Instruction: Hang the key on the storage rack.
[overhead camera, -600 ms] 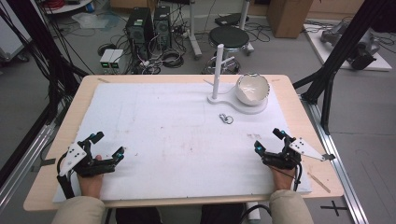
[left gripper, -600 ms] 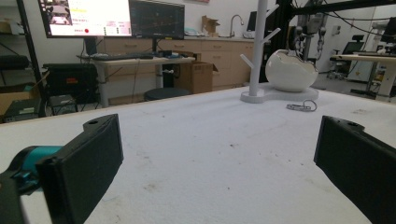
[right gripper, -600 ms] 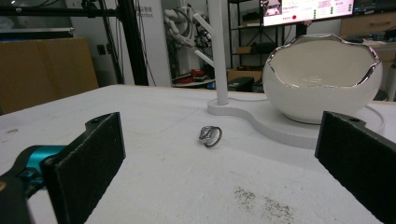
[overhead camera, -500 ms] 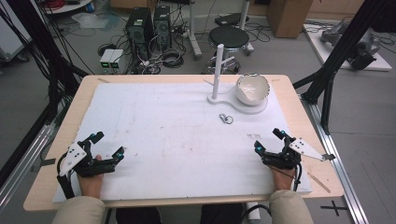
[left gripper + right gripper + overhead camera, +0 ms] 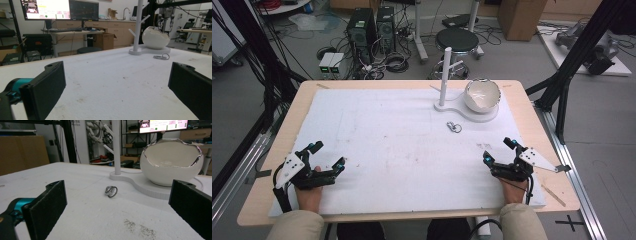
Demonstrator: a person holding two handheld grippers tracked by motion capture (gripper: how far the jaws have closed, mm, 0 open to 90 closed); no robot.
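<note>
Left gripper (image 5: 328,155): black two-jaw tool with teal fittings, lower left of the high view, resting on the white foam-covered tabletop (image 5: 387,145). Jaws spread wide, nothing between them. Position unchanged from the earlier frames.

Right gripper (image 5: 497,151): matching tool with a grey three-cornered plate, lower right of the high view. Jaws spread wide, nothing between them; no shift from the earlier frames.

Small silver metal ring with clasp (image 5: 454,127): lies flat on the tabletop, right of centre in the high view, just in front of the white flat stand base (image 5: 482,114), apart from both grippers. In the right gripper view the ring (image 5: 111,191) sits centre frame, beyond the jaws. In the left gripper view it (image 5: 162,57) shows upper right. Same place as before.

White egg-shaped open bowl (image 5: 482,95): seated on the base, upper right. Unmoved.

White upright post with side pegs (image 5: 445,75): stands on the base, left of the bowl.
</note>
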